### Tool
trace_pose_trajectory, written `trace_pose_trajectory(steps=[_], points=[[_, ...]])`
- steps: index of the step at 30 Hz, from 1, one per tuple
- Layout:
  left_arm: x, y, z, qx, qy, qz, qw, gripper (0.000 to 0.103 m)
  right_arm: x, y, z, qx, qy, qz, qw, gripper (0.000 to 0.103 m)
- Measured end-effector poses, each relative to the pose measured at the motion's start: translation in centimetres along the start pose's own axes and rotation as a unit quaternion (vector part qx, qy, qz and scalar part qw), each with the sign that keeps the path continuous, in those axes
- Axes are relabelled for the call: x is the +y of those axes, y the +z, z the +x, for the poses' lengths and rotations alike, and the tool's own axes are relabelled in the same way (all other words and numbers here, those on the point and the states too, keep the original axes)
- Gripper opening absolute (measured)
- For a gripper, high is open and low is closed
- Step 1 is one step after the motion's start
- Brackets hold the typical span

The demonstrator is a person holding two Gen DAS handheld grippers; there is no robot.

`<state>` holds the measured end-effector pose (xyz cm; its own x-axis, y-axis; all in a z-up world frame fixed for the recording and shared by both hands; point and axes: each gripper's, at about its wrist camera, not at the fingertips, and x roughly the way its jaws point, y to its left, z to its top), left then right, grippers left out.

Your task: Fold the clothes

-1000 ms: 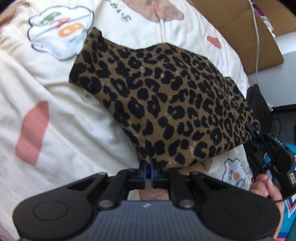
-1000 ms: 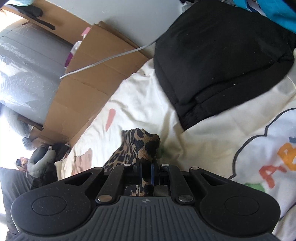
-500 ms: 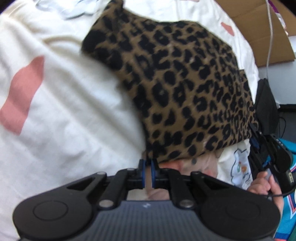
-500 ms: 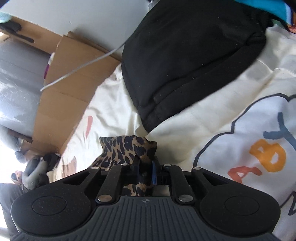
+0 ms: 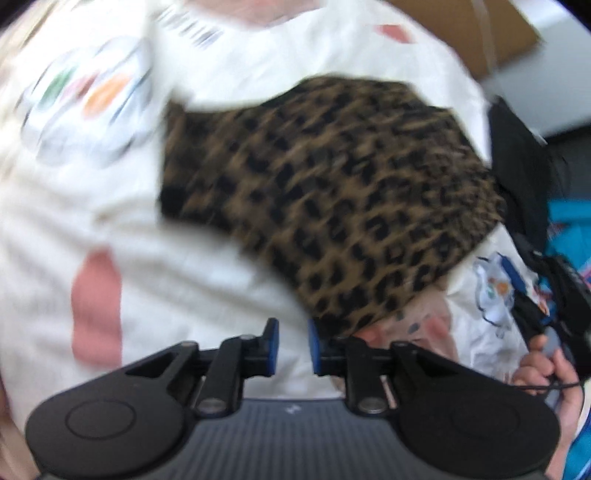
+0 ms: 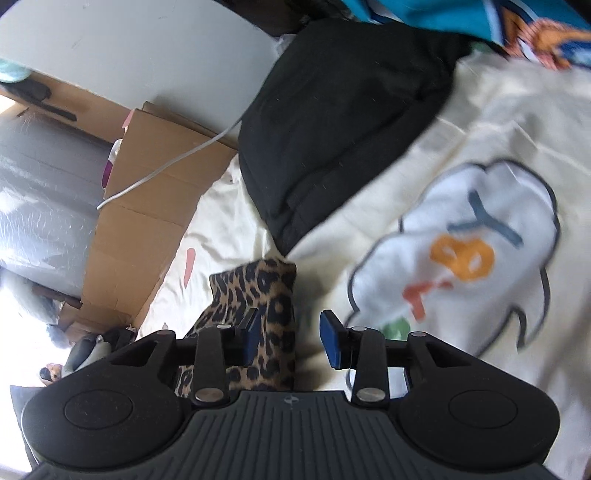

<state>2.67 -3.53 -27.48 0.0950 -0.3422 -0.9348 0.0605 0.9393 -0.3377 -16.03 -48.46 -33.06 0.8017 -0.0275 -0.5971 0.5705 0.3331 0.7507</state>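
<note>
The leopard-print garment [image 5: 332, 192] lies folded on a cream printed bedsheet [image 5: 110, 229], blurred in the left wrist view. The left gripper [image 5: 291, 347] is held low over the sheet at the garment's near edge, its blue-padded jaws standing apart with nothing between them; the right-hand pad just meets the cloth's near corner. Bare sheet stretches wide to the left of the garment, with a pink patch and a cloud print on it. To the right the garment's edge runs close to a black garment [image 5: 517, 147] at the bed's side, and a hand [image 5: 546, 369] holding the other tool shows at the lower right. Cardboard [image 5: 480, 33] stands past the far edge of the bed.

From the right wrist view, the right gripper [image 6: 288, 338] points along the bed with its jaws parted. A corner of the leopard-print garment [image 6: 266, 291] rises between them, lying against the left pad and clear of the right one. Ahead, the black garment [image 6: 340, 110] blocks the way; to the right lies open sheet with a cloud print [image 6: 472, 254]. Cardboard [image 6: 155, 192] and a white cable [image 6: 166, 170] line the left side.
</note>
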Motion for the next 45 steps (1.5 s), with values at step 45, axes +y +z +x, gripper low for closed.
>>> trace_pose_trajectory(steps=[45], points=[[-10.7, 18.1, 6.3, 0.064, -0.069, 0.421, 0.9023, 0.037, 1.8, -5.1, -1.1, 0.010, -0.022, -0.036, 0.999, 0.054]])
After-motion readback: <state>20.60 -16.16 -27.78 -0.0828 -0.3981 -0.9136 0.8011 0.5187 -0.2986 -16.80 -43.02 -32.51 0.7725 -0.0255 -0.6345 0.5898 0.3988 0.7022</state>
